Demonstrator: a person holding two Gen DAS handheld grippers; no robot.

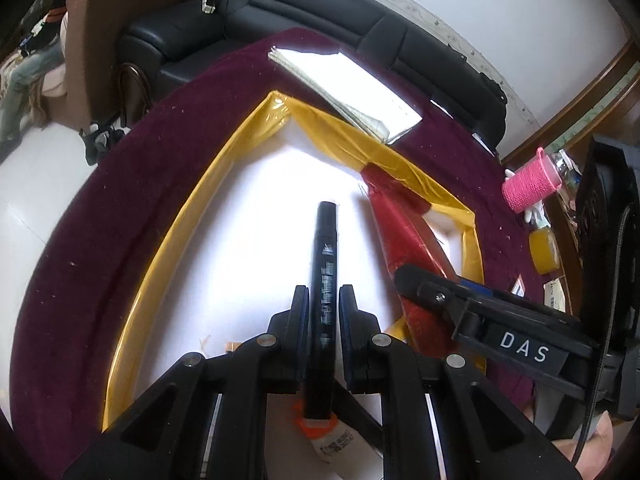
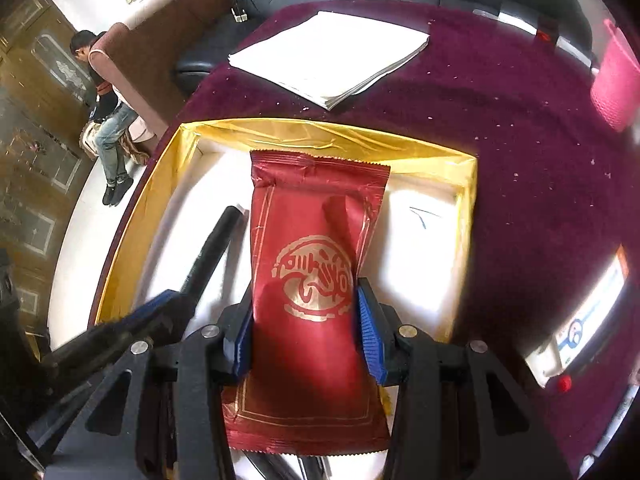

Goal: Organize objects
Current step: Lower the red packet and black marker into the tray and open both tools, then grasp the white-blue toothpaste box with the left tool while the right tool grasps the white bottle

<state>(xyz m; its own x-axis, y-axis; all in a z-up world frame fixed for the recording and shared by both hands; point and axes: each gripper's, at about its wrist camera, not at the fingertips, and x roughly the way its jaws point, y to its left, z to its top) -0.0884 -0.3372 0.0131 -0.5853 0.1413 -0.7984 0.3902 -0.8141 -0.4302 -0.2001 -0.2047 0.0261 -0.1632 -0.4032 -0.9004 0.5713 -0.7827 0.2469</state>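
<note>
Gold foil lines the rim of the shallow white-floored box (image 2: 464, 184) that sits on the maroon velvet tablecloth (image 2: 500, 92), and both held things hang over it, which suggests the box is where they are meant to go. The left gripper (image 1: 323, 308) pinches a black marker pen (image 1: 325, 256) between its pads, jaws nearly together, gripped low on the barrel so that the long capped end juts forward over the white floor and can be laid flat. The right gripper (image 2: 304, 320) clamps a red foil sachet (image 2: 312, 240) with a gold seal across its middle; the blue pads (image 2: 370, 328) press on both edges, the jaws kept about half apart because the packet is wide. Held by the waist, the sachet hangs lengthwise, its crimped far end reaching the far gold wall.

In the right wrist view the marker sits just left of the sachet, side by side and not touching, so the two should land in parallel without crossing. Neither looks set down yet; I cannot tell whether either tip touches the floor.

Beyond the box, a stack of white papers (image 2: 332, 60) lies on the far side of the cloth, and a pink knitted holder (image 1: 528, 184) stands at the right edge beside a roll of yellow tape (image 1: 544, 250), all well clear of the box.
</note>
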